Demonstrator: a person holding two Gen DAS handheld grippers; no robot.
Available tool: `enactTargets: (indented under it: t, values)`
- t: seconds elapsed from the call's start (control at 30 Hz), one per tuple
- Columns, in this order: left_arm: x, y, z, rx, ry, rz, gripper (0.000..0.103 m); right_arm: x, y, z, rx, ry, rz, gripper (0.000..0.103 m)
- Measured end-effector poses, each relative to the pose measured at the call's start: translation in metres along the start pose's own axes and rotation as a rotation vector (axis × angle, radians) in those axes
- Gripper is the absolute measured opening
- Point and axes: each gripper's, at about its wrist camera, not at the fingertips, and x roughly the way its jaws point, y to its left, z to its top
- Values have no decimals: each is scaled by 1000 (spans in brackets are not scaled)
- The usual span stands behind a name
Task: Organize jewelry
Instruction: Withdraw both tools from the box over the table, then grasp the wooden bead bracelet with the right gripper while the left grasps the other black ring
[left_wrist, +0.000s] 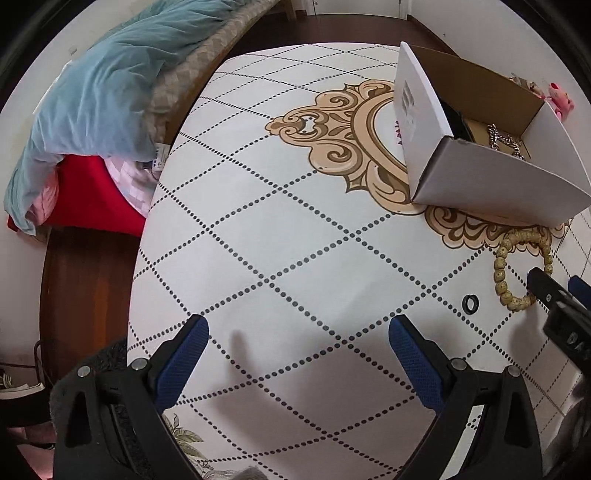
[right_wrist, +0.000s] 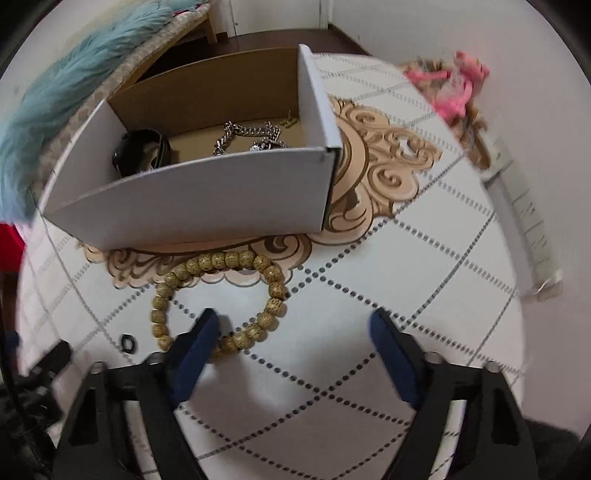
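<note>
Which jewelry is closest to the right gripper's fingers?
The wooden bead bracelet. It lies on the table just before the right gripper, while the small black ring sits further aside.

Lighting was bright and even, casting soft shadows on the tablecloth (left_wrist: 295, 229). Both views showed heavy fisheye bending and dark corners. The right wrist view was motion-blurred towards its edges; the left was sharp.

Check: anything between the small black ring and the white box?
Yes. In the right wrist view the bead bracelet lies partly between the black ring and the white box, slightly right of it; otherwise bare tablecloth.
</note>
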Motion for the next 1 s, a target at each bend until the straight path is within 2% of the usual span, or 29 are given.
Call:
enactTargets:
  t: [0.07, 0.13, 0.27, 0.43, 0.57, 0.73, 0.77, 0.8, 0.83, 0.9, 0.93, 1.0]
  values:
    - [1, -1, 0, 3, -3, -9, 100, -3, 3, -3, -21, -26, 10, 63]
    - [2, -4, 0, 8, -3, -16, 100, -7, 6, -4, -36, -43, 14, 9]
    - [-1, -11, -1, 21, -4, -31, 100, -8, 4, -4, -46, -30, 38, 9]
    - [-11, -25, -2, 44, -20, -53, 100, -16, -16, -8, 9, -26, 83, 9]
    - [-14, -44, -2, 81, -34, -73, 100, -19, -32, -14, 41, -31, 73, 9]
    - [-13, -72, -4, 119, -39, -139, 99, -19, -47, -15, 66, -24, 51, 9]
    - [-14, -78, -5, 131, -48, -154, 96, -19, -50, -15, 72, -22, 47, 9]
    - [-14, -82, -5, 141, -55, -160, 84, -18, -52, -15, 75, -19, 45, 9]
    - [-14, -86, -5, 149, -55, -167, 77, -17, -54, -14, 78, -17, 43, 9]
    - [-14, -91, -6, 158, -48, -192, 56, -17, -58, -14, 84, -15, 38, 9]
    - [-15, -93, -7, 159, -50, -204, 53, -16, -60, -12, 85, -14, 37, 9]
    - [-17, -96, -8, 165, -64, -210, 37, -15, -64, -11, 92, -12, 35, 9]
